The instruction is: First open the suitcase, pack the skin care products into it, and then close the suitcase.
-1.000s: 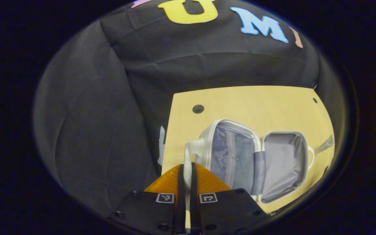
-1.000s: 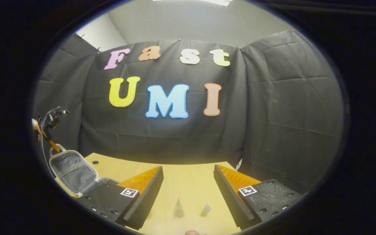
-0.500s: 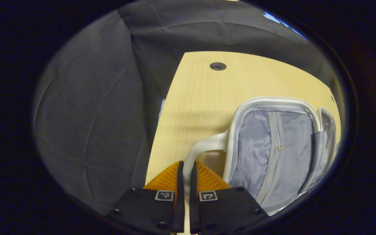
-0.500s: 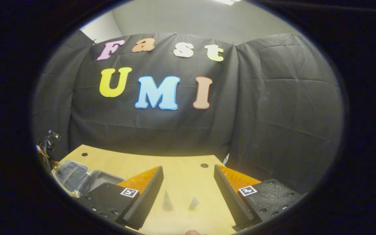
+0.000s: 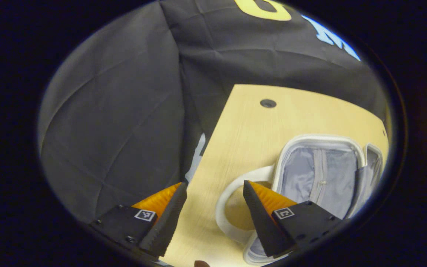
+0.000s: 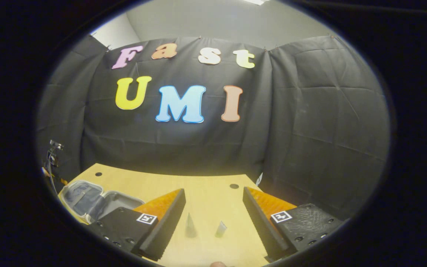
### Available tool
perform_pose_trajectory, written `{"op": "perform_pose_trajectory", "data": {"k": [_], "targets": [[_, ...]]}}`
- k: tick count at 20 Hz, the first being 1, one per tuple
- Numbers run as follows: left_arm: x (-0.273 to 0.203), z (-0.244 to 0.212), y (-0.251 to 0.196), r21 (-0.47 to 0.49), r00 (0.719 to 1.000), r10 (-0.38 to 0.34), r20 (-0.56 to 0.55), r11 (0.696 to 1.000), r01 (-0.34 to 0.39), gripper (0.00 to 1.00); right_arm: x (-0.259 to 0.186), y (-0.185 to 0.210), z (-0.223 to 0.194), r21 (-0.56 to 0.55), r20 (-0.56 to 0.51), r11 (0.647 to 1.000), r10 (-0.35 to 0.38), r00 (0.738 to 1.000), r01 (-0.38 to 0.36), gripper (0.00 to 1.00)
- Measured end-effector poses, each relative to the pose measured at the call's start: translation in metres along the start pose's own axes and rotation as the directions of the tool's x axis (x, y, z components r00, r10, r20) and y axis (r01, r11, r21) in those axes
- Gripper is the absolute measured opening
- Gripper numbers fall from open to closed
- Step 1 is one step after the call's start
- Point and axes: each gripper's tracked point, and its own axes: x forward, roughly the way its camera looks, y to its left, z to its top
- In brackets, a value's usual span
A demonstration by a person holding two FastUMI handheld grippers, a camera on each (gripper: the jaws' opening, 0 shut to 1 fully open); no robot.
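both jaws spread, holding nothing. suitcase (image 5: 321, 178) lies open at the desk's (image 5: 243, 129) left edge. i judge the tubes (image 6: 190, 225) light and slippery; i'd pinch mid-body.

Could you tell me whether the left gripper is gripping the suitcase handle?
No, the left gripper is open, its fingers spread apart, with the white handle lying loose on the table between them.

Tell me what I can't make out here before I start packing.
- Skin care products: right gripper view, too small to identify.
- Suitcase: left gripper view, its right half is cut off at the edge.
- Suitcase in the right gripper view: part hidden behind the right hand-held gripper.
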Motion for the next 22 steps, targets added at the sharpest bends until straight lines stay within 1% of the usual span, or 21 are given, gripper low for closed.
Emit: {"op": "perform_pose_trajectory", "data": {"k": [1,3,5,6,8,10,11,13,15,17,20,21,22], "targets": [[-0.013,0.012,-0.003,-0.006,0.998,0.009,0.055,1.0,-0.008,1.0,0.001,-0.003,0.0,-0.006,0.004,1.0,0.003,1.0,-0.003,0.95],[-0.052,0.041,-0.022,-0.001,0.985,-0.005,0.174,1.0,0.005,1.0,0.001,-0.01,-0.002,-0.016,0.014,1.0,0.013,1.0,-0.013,0.95],[-0.087,0.066,-0.058,0.027,0.961,-0.072,0.268,0.997,0.067,0.99,0.003,-0.018,-0.003,-0.019,0.025,0.999,0.028,0.999,-0.028,0.95],[-0.101,0.07,-0.081,0.039,0.946,-0.104,0.307,0.995,0.096,0.99,0.005,-0.022,-0.004,-0.018,0.03,0.999,0.037,0.999,-0.037,0.95],[-0.132,0.077,-0.138,0.038,0.905,-0.17,0.389,0.985,0.169,0.99,0.01,-0.03,-0.012,-0.012,0.021,0.998,0.059,0.998,-0.058,0.95],[-0.171,0.079,-0.204,0.053,0.85,-0.239,0.469,0.968,0.243,0.99,0.014,-0.038,-0.015,0.013,0.014,0.996,0.083,0.996,-0.083,0.95],[-0.188,0.078,-0.236,0.068,0.827,-0.274,0.492,0.958,0.277,0.99,0.016,-0.042,-0.016,0.034,0.012,0.995,0.098,0.995,-0.098,0.95],[-0.217,0.068,-0.3,0.1,0.801,-0.336,0.495,0.938,0.332,0.99,0.019,-0.052,-0.017,0.055,0.014,0.991,0.123,0.992,-0.124,0.95],[-0.254,0.057,-0.363,0.131,0.763,-0.396,0.511,0.913,0.386,0.99,0.024,-0.065,-0.017,0.04,0.031,0.991,0.127,0.991,-0.128,0.95],[-0.281,0.047,-0.418,0.155,0.732,-0.44,0.52,0.892,0.425,0.99,0.028,-0.074,-0.017,0.036,0.039,0.989,0.143,0.989,-0.145,0.95],[-0.317,0.033,-0.505,0.188,0.676,-0.516,0.527,0.846,0.5,0.99,0.034,-0.084,-0.019,0.044,0.041,0.984,0.173,0.984,-0.175,0.95],[-0.323,0.029,-0.53,0.205,0.662,-0.543,0.517,0.829,0.52,0.99,0.036,-0.088,-0.021,0.043,0.039,0.983,0.179,0.983,-0.181,0.95],[-0.332,0.024,-0.555,0.225,0.642,-0.568,0.515,0.812,0.538,0.99,0.038,-0.091,-0.023,0.04,0.037,0.981,0.187,0.982,-0.188,0.95]]}}
